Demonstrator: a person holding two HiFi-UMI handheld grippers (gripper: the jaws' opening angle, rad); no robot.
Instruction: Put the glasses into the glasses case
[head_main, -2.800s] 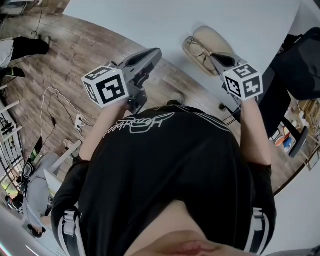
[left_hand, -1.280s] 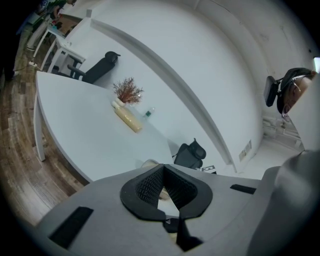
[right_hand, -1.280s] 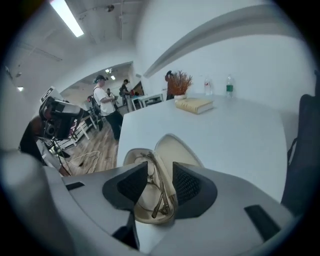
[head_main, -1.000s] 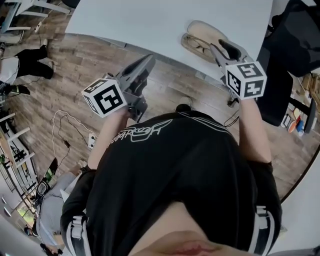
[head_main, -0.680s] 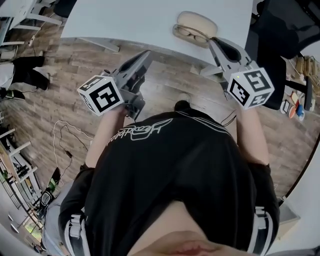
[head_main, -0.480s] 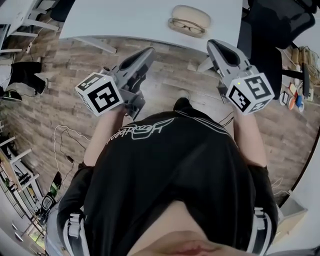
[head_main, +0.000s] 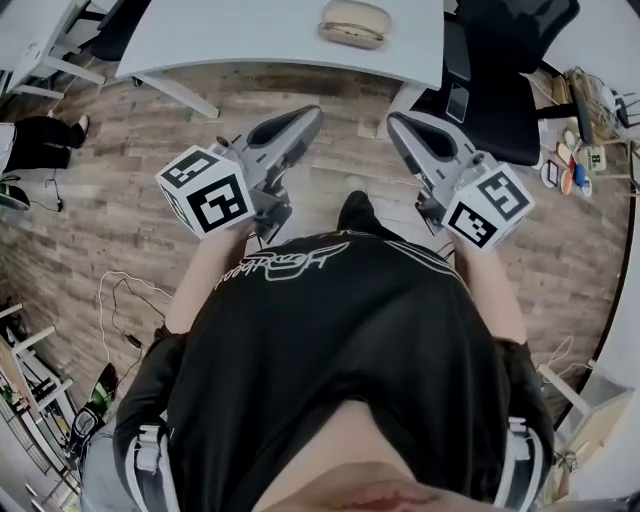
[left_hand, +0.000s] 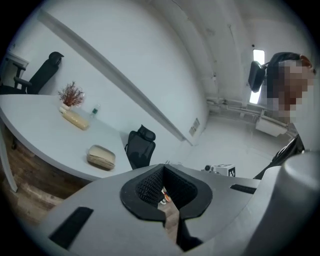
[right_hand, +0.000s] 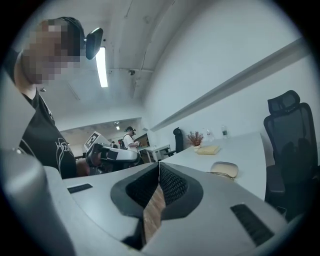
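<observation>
Well beyond left claw (head_main: 309, 113) and right claw (head_main: 396, 121) lies glasses case (head_main: 354, 22).

The counter (head_main: 250, 35) is smooth, matt white; the floor (head_main: 110, 170) is grained wood planks; the glasses case (head_main: 354, 22) looks matt, not glossy.

I count 2 grey plastic grippers, left gripper (head_main: 308, 113) and right gripper (head_main: 396, 121); 1 beige oval glasses case (head_main: 354, 22); 2 white tables in head view, near (head_main: 250, 40), far (head_main: 25, 30); 2 black office chairs, near (left_hand: 141, 148), far (left_hand: 46, 70); 1 reddish potted plant (left_hand: 71, 95).
</observation>
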